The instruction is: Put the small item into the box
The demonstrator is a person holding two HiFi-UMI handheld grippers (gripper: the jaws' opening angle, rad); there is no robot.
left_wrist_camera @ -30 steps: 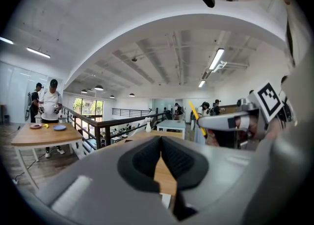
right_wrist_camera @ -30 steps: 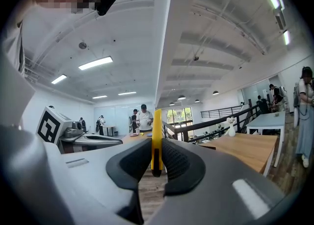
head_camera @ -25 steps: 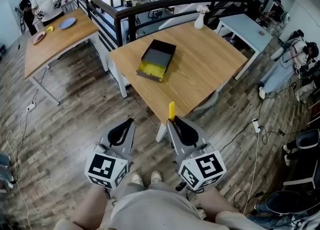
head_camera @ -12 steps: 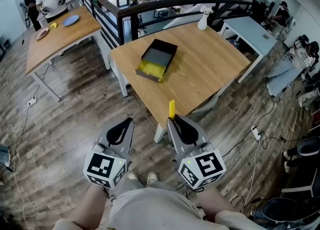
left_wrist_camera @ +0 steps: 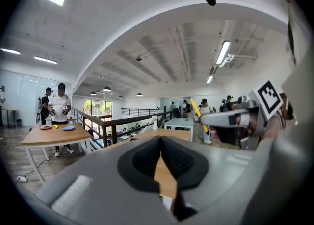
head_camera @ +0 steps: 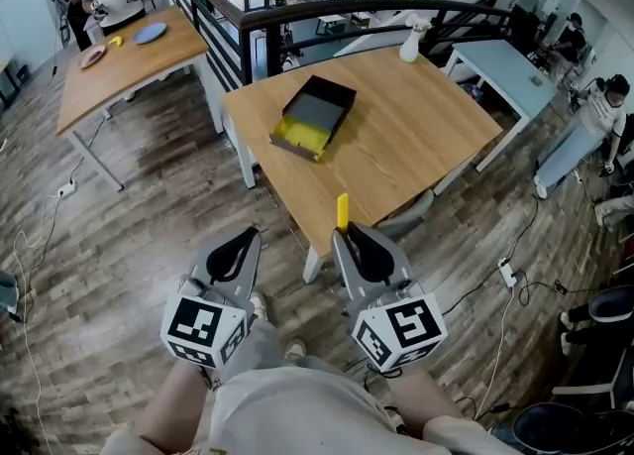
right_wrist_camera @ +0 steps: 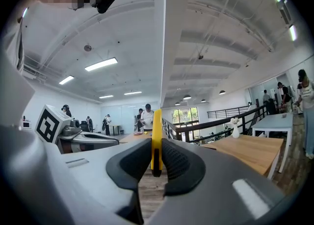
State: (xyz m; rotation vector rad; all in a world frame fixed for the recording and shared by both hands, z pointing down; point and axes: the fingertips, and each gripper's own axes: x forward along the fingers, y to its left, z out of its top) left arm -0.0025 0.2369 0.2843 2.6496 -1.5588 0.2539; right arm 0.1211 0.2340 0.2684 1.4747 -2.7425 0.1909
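Bright ceiling strip lights (right_wrist_camera: 100,64), soft shadows, fisheye bending, dark vignetted corners

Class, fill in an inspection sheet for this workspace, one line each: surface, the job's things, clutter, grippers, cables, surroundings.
Surface: wooden table, ahead of the person.
Job's things: open black box on the table, yellow inside its near end; yellow strip upright in the right gripper.
Clutter: white spray bottle at the table's far edge.
Grippers: left gripper fingers together, nothing between them; right gripper shut on the yellow strip; both short of the table.
Cables: cables on the floor right of the table; a white lead at left.
Surroundings: black railing; second table with plates, people beside it.
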